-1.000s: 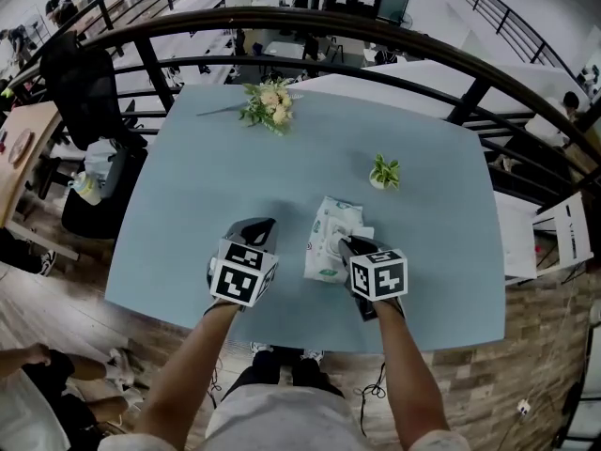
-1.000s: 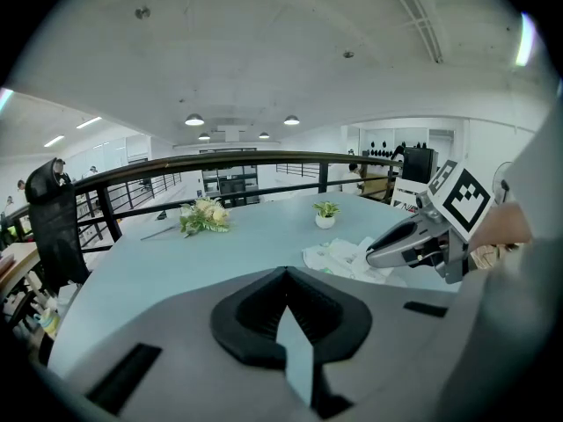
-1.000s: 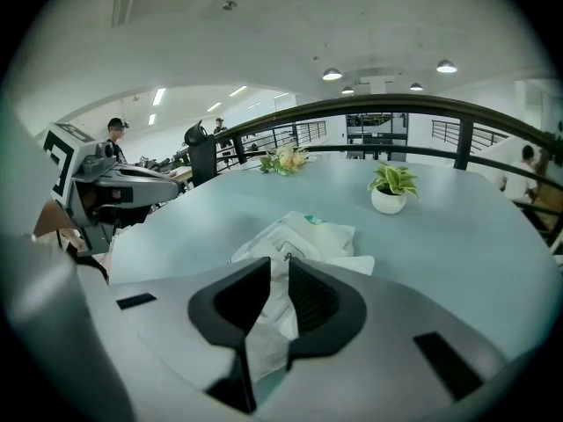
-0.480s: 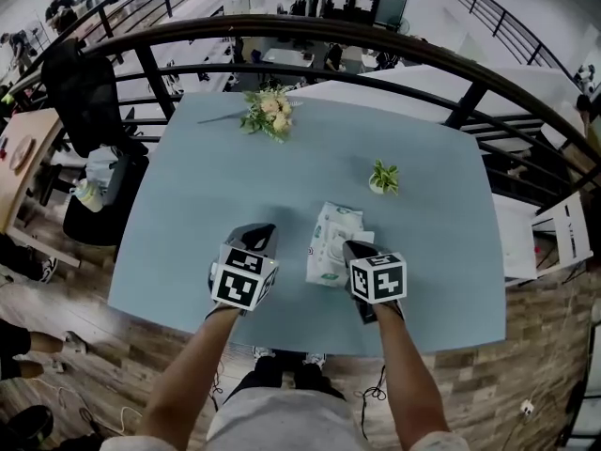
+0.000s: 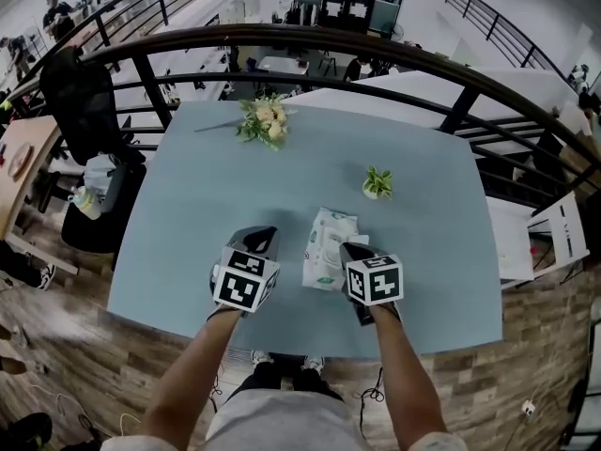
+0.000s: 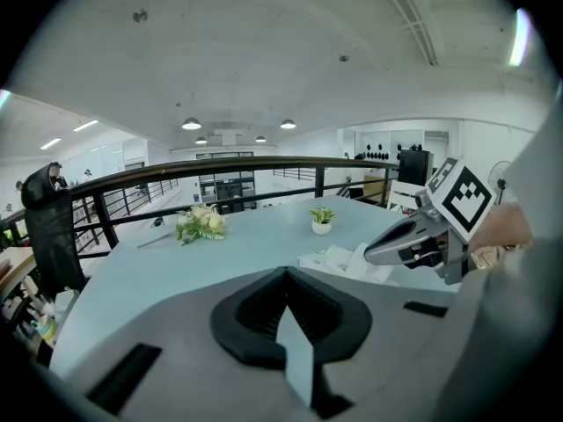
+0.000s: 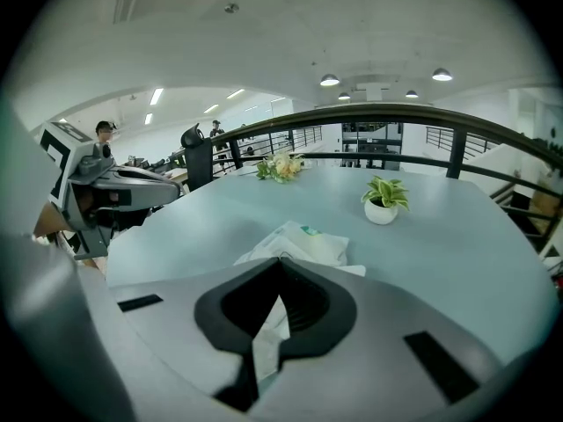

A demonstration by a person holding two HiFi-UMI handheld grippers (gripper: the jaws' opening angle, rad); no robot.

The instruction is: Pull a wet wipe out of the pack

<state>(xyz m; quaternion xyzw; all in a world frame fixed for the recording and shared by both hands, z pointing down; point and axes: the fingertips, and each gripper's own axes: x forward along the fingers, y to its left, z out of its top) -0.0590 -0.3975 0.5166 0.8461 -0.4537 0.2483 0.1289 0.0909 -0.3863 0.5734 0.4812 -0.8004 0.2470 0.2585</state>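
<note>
A white and green wet wipe pack [image 5: 327,242] lies flat on the pale blue table [image 5: 197,205], just ahead of my right gripper [image 5: 348,249]. In the right gripper view the jaws are closed, with a white wet wipe [image 7: 264,341] pinched between them and the pack [image 7: 303,240] right in front. My left gripper [image 5: 261,238] hovers over bare table to the left of the pack, apart from it. Its jaws [image 6: 283,275] meet at the tips with nothing between them. The pack [image 6: 339,260] and the right gripper [image 6: 378,251] show at the right of the left gripper view.
A small potted plant [image 5: 377,182] stands beyond the pack to the right. A bunch of flowers [image 5: 263,116] lies at the table's far edge. A dark curved railing [image 5: 282,38] runs behind the table, and a black chair [image 5: 80,87] is at the left.
The right gripper's jaws have closed on the wipe at the near end of the pack. Both hands have stayed nearly in place.
</note>
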